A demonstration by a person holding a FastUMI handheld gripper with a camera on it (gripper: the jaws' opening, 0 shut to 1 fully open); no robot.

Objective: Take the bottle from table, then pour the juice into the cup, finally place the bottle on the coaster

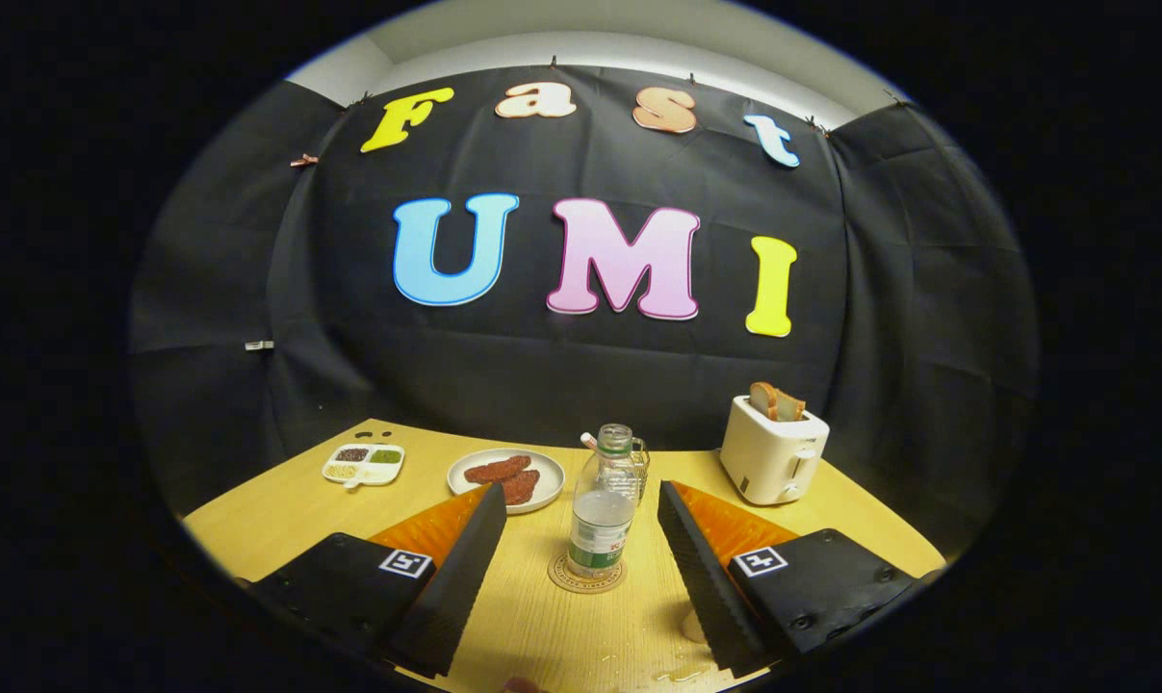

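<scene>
A clear plastic bottle [604, 510] with a green label and no cap stands upright on a round brown coaster [586, 575] on the yellow wooden table [282, 510]. It is partly filled with clear liquid. Right behind it stands a glass cup [639, 464] with a handle, mostly hidden by the bottle. My gripper [578, 582] is open, its two black ribbed fingers [465, 568] spread wide on either side of the bottle and drawn back a little, touching nothing.
A white plate of dark red meat slices [506, 478] lies behind the left finger. Farther left sits a small divided dish of sauces [364, 464]. A white toaster with bread [773, 448] stands at the back right. Drops of liquid [682, 674] lie near the right finger.
</scene>
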